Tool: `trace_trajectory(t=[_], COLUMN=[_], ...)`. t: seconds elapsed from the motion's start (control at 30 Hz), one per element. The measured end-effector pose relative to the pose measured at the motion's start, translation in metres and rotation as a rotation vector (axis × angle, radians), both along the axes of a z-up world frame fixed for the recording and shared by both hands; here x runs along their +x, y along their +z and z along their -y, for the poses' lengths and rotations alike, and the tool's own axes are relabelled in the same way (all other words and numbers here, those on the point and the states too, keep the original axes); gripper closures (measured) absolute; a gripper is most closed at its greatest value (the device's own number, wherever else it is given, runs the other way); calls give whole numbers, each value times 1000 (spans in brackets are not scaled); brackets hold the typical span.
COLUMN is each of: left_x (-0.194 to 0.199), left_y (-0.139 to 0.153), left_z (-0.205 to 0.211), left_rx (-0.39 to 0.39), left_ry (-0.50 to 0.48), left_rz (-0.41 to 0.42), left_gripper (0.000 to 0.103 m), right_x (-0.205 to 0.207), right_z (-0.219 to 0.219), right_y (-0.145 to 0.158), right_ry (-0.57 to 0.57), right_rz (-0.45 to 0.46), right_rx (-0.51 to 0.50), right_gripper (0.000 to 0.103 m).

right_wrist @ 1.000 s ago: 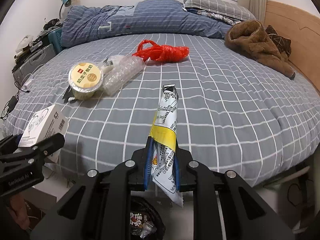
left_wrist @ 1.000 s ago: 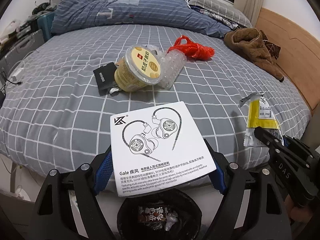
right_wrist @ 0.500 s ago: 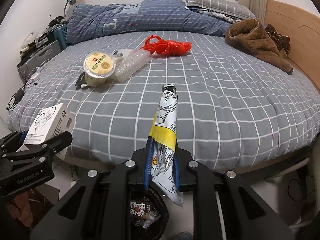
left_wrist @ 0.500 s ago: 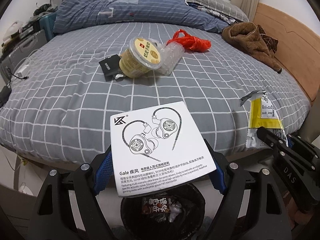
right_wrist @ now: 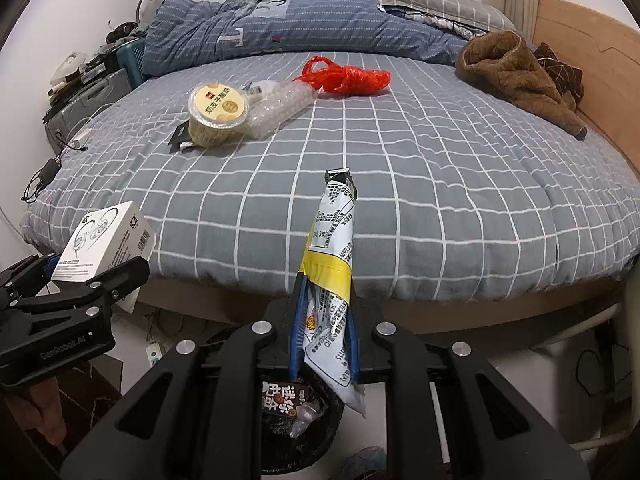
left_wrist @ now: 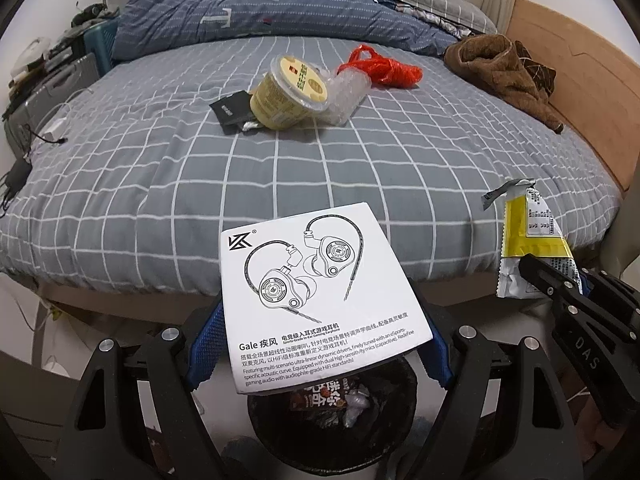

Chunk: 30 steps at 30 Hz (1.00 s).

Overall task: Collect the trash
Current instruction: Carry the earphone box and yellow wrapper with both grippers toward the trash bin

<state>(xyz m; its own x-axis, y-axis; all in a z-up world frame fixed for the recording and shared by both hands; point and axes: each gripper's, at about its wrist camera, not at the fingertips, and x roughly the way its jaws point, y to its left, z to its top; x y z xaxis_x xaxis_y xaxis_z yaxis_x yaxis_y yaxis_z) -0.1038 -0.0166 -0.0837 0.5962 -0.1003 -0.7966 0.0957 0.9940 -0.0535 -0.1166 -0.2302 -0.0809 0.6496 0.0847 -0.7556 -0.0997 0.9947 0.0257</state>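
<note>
White earphone box sits clamped in the left tongs; the right tongs pinch a snack wrapper. Both hang near the black trash bin below the bed's near edge; centre each over the opening before letting go.

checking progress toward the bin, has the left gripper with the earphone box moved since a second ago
Yes. The left gripper has pulled back from the bed: the mattress edge now sits higher in its view, and more of the trash bin shows below the earphone box.
</note>
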Motion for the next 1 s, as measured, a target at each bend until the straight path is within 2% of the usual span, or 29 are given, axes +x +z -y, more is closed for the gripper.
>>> trace_trajectory(t=[0.5,0.8,1.0], left_x=[-39,-63,-66], left_y=[-18,-39,-57], left_z=[-13,-15,-5], left_rx=[0,11,18], left_ry=[21,34,5], left_rz=[-66,-132,-165], left_gripper=[25,25,25], right_x=[-33,-54,-60], right_z=[-5,-8,4], right_y=[-15,-32,-47], right_ry=[1,5,-10], right_rz=[-63,-109,-144], right_rx=[9,0,-9], right_gripper=[87,87,87])
